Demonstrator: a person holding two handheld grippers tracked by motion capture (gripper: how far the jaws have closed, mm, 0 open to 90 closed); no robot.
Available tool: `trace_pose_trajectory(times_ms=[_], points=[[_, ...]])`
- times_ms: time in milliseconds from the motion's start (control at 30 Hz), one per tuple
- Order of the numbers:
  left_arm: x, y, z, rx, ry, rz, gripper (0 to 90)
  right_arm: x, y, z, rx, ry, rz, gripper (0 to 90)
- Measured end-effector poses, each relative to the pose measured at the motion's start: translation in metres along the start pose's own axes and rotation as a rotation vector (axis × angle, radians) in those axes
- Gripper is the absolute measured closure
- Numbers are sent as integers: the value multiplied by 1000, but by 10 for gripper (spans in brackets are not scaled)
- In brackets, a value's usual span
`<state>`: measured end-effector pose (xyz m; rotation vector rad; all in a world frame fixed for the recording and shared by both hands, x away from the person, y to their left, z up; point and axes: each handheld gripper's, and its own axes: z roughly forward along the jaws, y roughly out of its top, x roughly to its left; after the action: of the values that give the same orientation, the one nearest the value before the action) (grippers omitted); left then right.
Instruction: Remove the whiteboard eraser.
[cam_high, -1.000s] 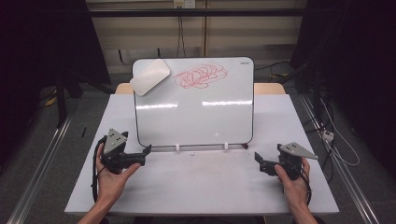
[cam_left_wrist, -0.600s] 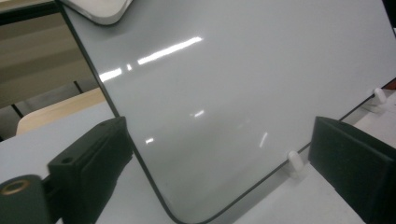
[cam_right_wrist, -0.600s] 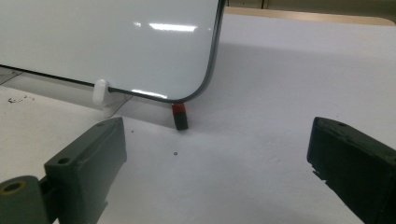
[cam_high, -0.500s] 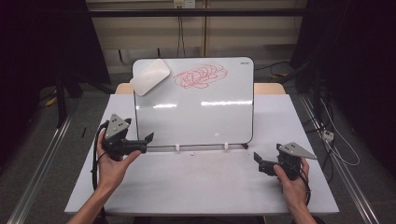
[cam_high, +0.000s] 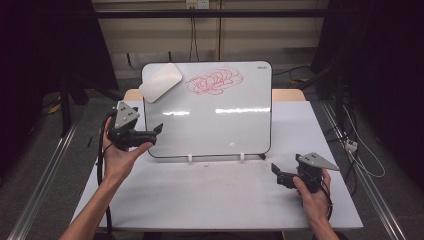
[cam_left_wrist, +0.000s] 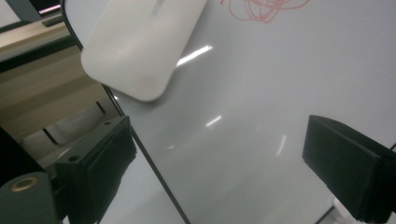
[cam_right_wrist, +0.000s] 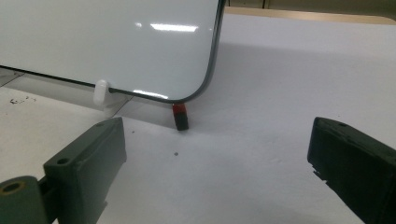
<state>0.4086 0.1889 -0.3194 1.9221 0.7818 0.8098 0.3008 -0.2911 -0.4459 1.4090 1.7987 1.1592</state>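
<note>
You're lifting the left gripper (cam_high: 159, 131), jaws apart and narrowing on nothing, toward the eraser (cam_high: 159, 82) lying up-left on the whiteboard (cam_high: 220, 120).

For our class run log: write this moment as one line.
left gripper: open, raised toward white oval eraser | right gripper: open, low over table | whiteboard: red scribble unerased

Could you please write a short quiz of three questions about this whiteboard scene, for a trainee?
1. True or false: the red scribble sits in the lower half of the upright white whiteboard.
2. Which gripper is raised beside the board's edge: A) left gripper B) right gripper?
3. Where on the board does the white rounded eraser pad sit?

Key:
1. False; it is near the top.
2. A.
3. On the upper left corner, overhanging the edge.
</note>
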Motion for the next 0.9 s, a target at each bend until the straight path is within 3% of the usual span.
trace_pose_trajectory(times_ms=[267,900], points=[[7,20,10,9,28,69,120,2,0,3,8,14,-9,50],[20,56,43,-8,92,120,165,2,0,4,14,23,-9,51]])
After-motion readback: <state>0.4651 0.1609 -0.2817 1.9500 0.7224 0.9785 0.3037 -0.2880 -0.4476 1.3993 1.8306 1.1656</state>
